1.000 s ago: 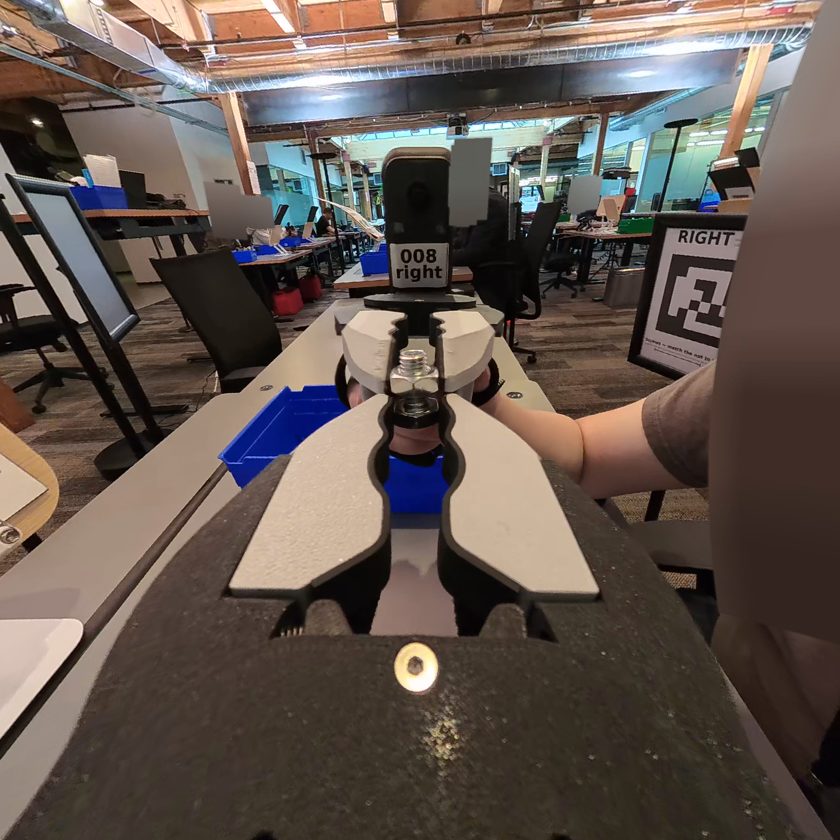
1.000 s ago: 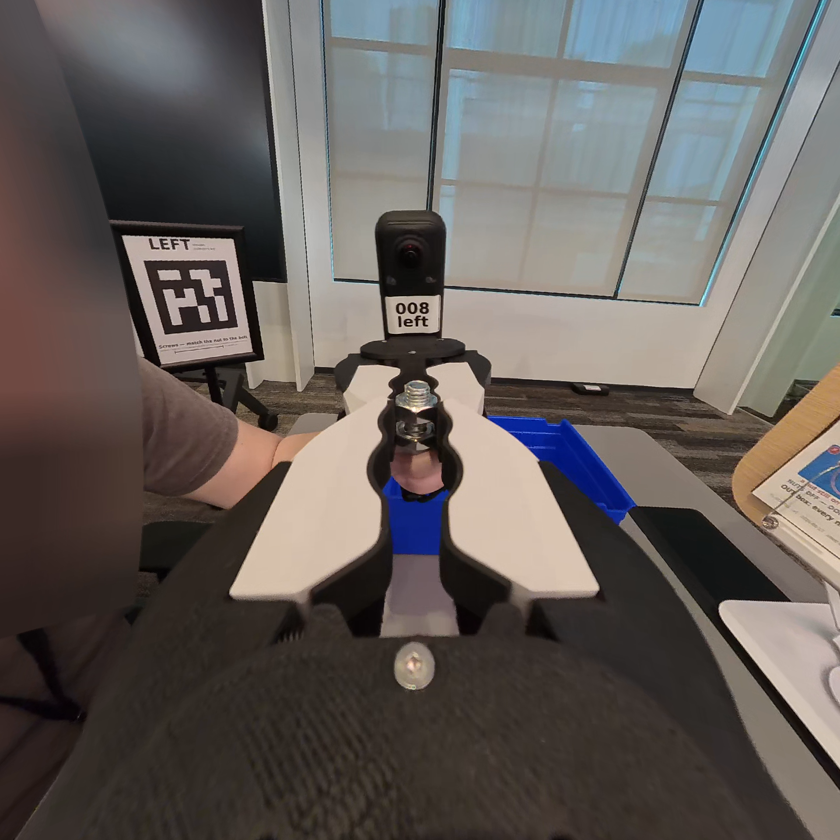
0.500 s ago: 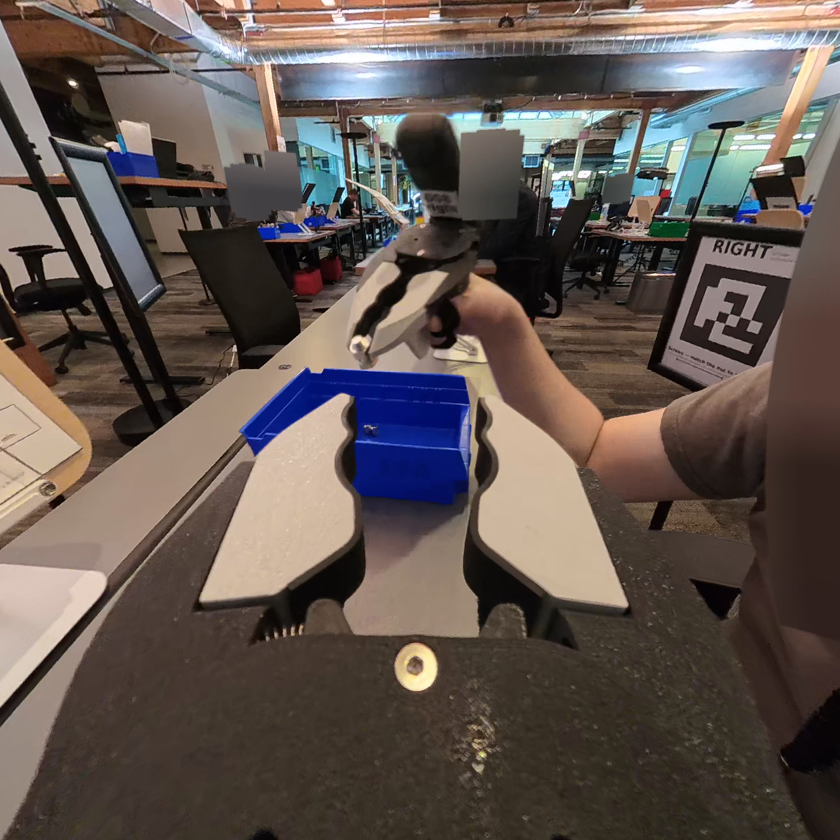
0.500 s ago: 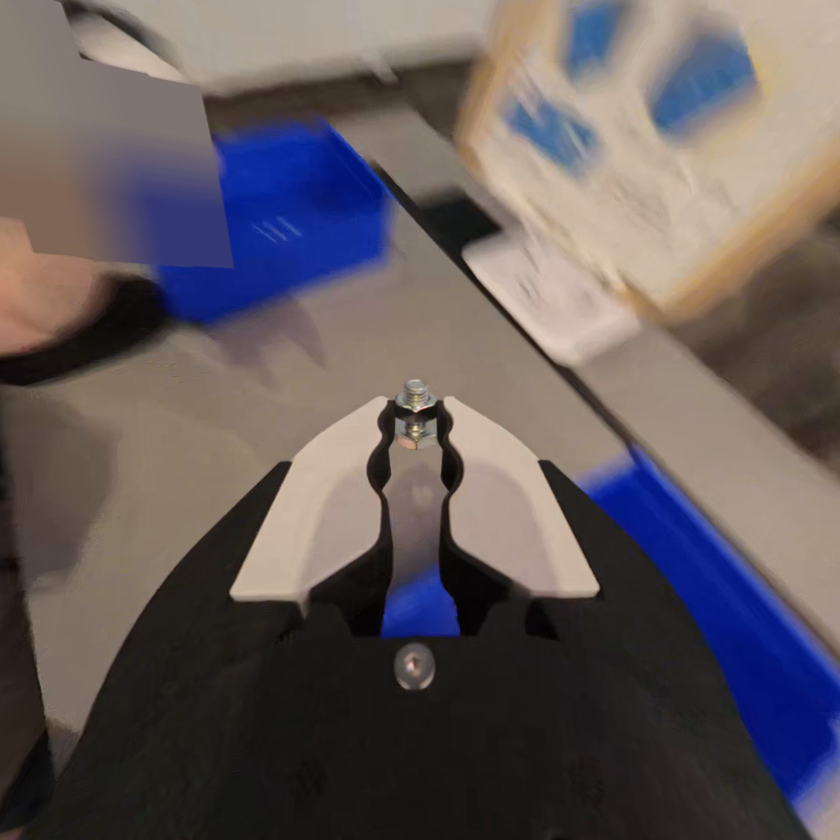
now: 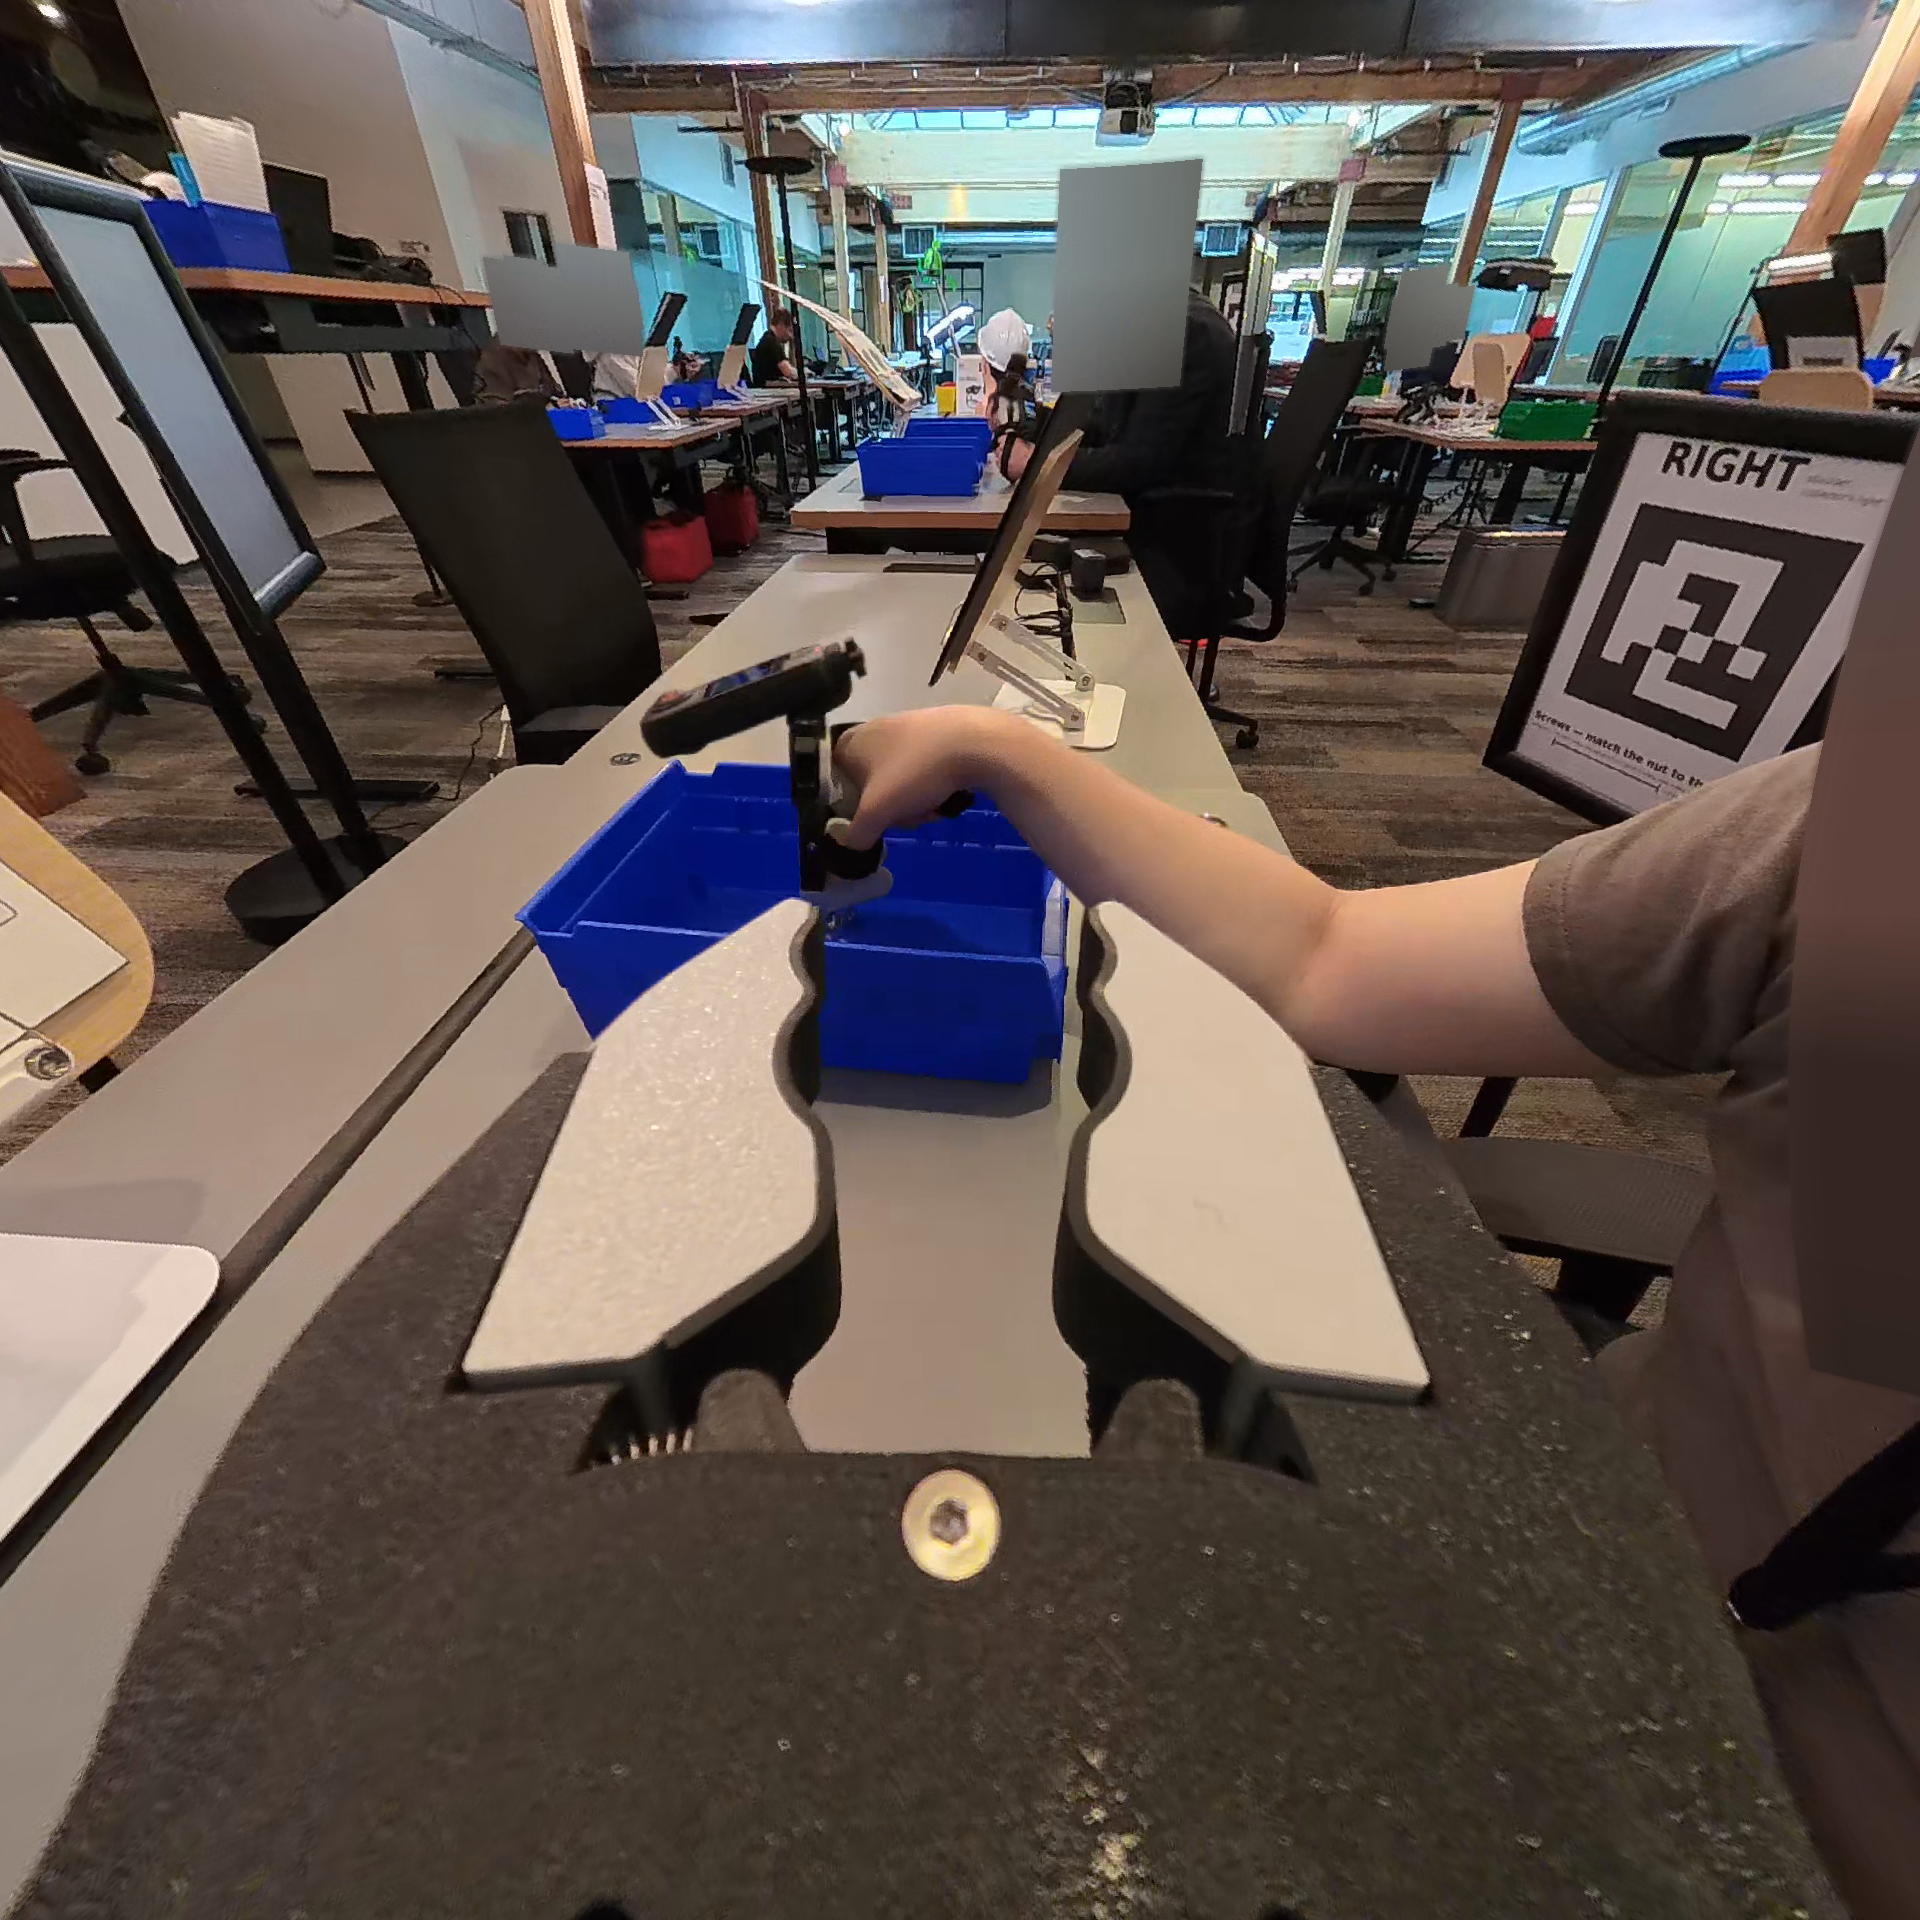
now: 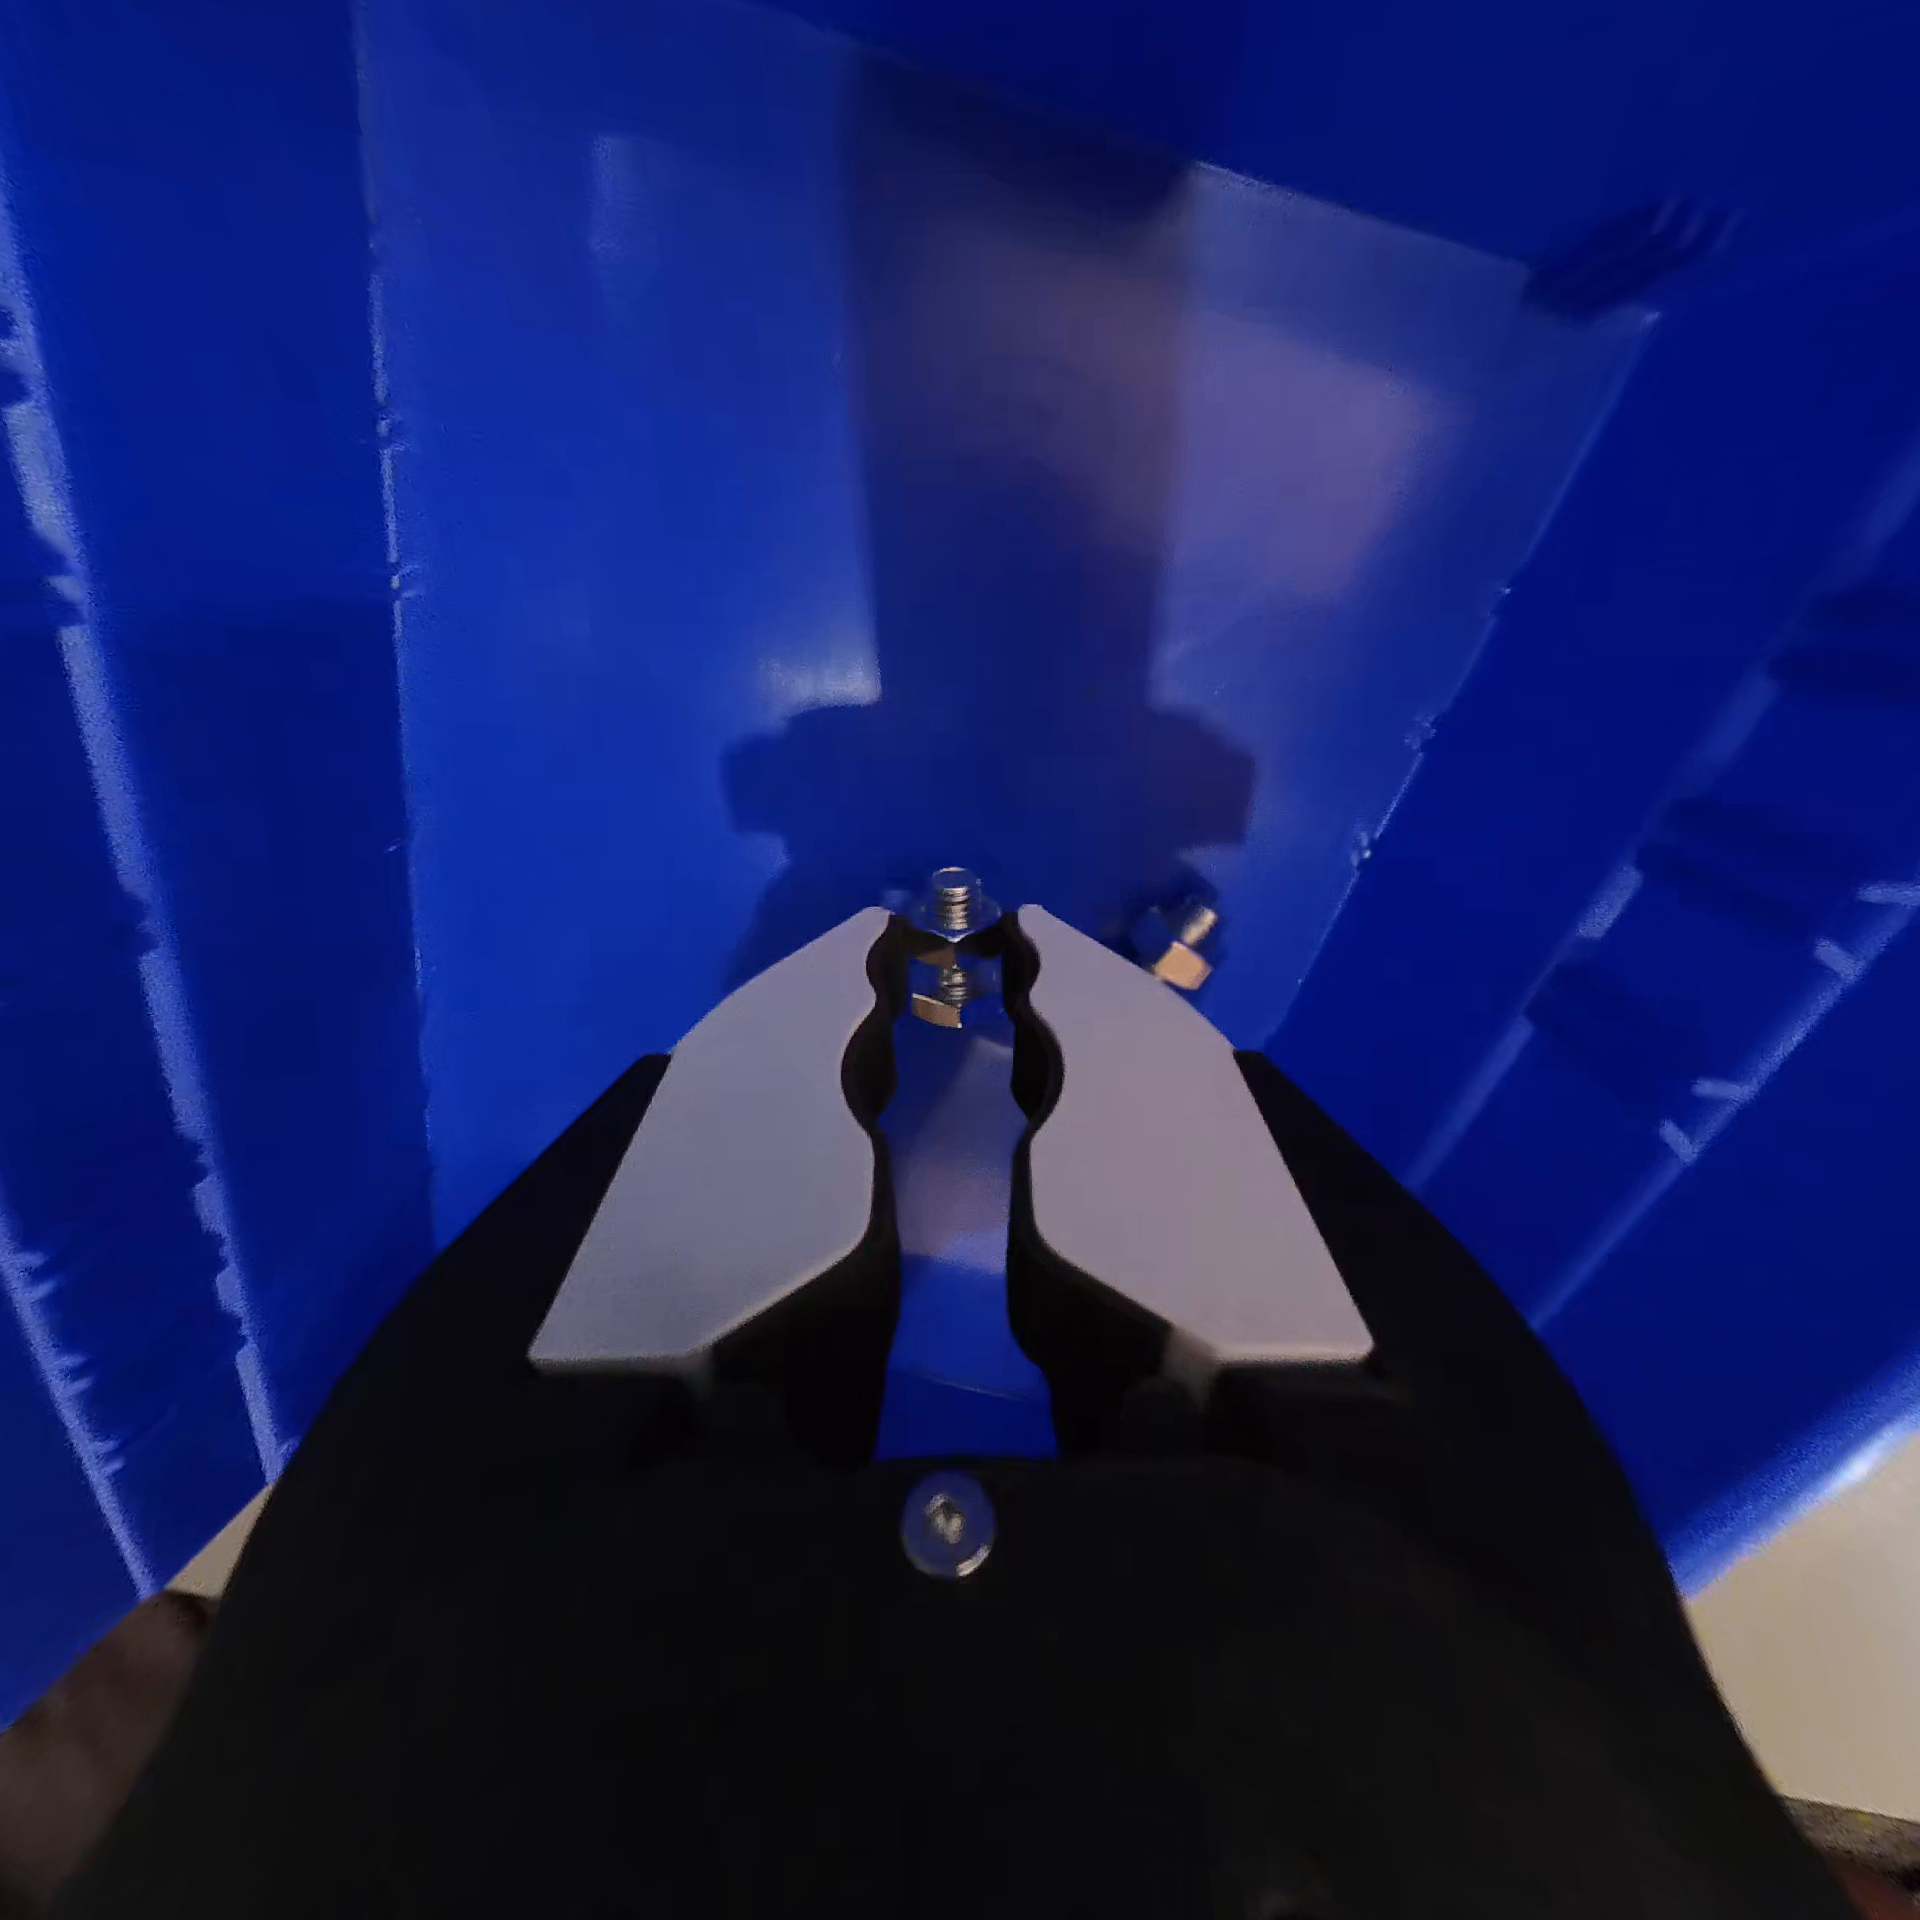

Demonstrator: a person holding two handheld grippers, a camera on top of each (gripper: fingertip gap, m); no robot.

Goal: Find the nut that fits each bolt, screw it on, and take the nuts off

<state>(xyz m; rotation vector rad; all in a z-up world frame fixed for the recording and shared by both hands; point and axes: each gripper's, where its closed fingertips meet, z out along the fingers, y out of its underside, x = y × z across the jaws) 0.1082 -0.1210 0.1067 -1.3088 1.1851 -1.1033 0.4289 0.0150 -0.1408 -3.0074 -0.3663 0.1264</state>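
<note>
Inside the blue bin point(image 5: 940, 997) on the desk point(image 5: 312, 1049), the right tongs point(image 6: 956, 920) point down, clamped narrow on a bolt point(image 6: 954, 902) with its nut point(image 6: 940, 1006) threaded on, just above the bin floor. A second bolt-and-nut piece point(image 6: 1179, 951) lies beside it, so at least one pair looks done; this one seems about to be dropped off. How many remain, I cannot tell. The left tongs point(image 5: 945, 925) are wide, holding nothing. A second ago both tongs met on this bolt; half a second ago the right ones swung away towards the bin.
</note>
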